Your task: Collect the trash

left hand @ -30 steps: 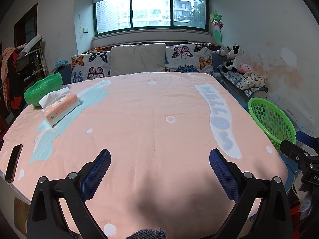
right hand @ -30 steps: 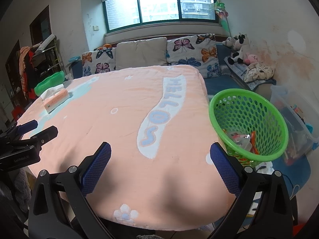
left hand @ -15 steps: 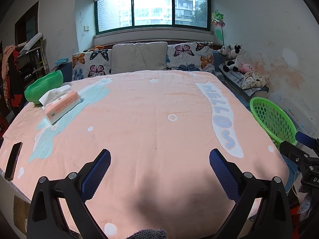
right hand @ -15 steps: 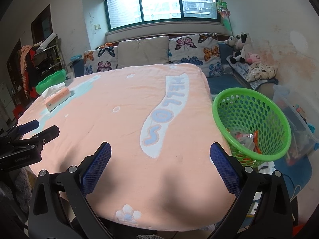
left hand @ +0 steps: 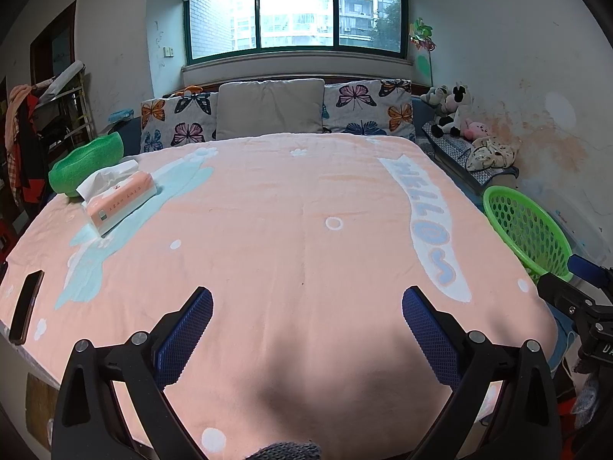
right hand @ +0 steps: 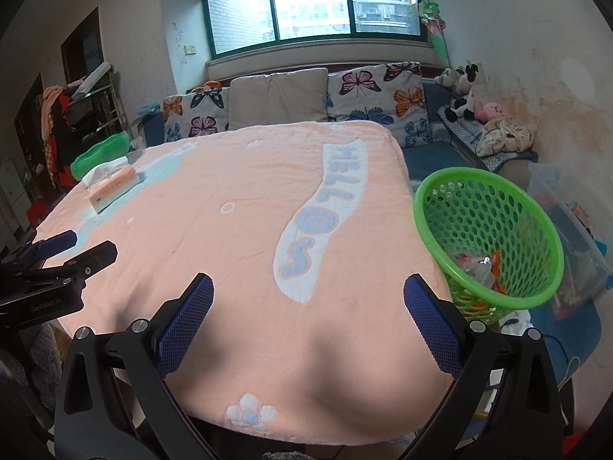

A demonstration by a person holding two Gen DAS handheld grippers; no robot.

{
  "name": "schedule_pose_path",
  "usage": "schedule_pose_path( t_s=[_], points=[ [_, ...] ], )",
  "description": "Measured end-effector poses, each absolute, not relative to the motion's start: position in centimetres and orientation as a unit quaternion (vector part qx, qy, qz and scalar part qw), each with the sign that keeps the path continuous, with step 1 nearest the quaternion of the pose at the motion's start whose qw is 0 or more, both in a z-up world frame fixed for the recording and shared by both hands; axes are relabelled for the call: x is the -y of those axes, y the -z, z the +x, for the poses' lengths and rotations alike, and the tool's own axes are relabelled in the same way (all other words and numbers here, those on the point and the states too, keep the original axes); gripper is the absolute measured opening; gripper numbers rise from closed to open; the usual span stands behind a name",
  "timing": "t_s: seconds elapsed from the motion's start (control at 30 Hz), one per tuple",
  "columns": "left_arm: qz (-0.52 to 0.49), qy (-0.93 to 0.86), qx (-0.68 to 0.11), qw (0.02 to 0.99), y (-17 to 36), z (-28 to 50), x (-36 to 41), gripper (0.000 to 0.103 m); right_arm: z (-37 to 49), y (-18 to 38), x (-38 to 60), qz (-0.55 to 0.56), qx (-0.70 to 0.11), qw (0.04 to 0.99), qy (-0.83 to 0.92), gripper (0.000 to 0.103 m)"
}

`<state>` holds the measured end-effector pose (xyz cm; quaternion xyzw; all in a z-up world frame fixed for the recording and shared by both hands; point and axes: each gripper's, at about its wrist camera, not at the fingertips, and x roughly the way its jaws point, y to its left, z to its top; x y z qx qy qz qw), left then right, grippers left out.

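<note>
Both grippers hover above the near edge of the peach "HELLO" blanket (left hand: 306, 199), level with each other and aimed toward the window.

**Left gripper** (left hand: 306, 308): tongs spread wide, nothing between the blue pads. In the right wrist view it appears at 9 o'clock (right hand: 72, 249), clear of the blanket.

**Right gripper** (right hand: 308, 295): tongs spread wide, empty. In the left wrist view only its fingertips show, at 3 o'clock.

**Task items.** The green perforated basket (right hand: 536, 226) stands beside the bed's right edge, at 3 o'clock in the right wrist view and also at 3 o'clock in the left wrist view (left hand: 498, 201). The trash (right hand: 479, 264) lies in its bottom: crumpled wrappers, with one orange piece visible through the mesh. The basket sits below blanket level, probably so items can be dropped over the edge into it.

**Other items.** A tissue box (left hand: 120, 201) with a sheet pulled up lies at 10 o'clock on the blanket; a dark phone (left hand: 26, 306) lies at 8 o'clock near the edge. Neither reads as trash.

**Assessment.** No loose litter shows on the blanket. Collection appears complete or nearly so; the wide, raised posture suits a final scan.
</note>
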<state>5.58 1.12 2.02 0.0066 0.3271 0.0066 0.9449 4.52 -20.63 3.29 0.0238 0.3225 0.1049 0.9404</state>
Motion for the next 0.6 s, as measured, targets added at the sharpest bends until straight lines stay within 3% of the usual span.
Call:
schedule_pose_path(
  t_s=[0.6],
  points=[
    [0.007,-0.010,-0.329,0.944,-2.00,5.56,-1.30,0.096,4.55,-3.26,20.62,0.025,-0.324,0.940,-0.108,0.099]
  ],
)
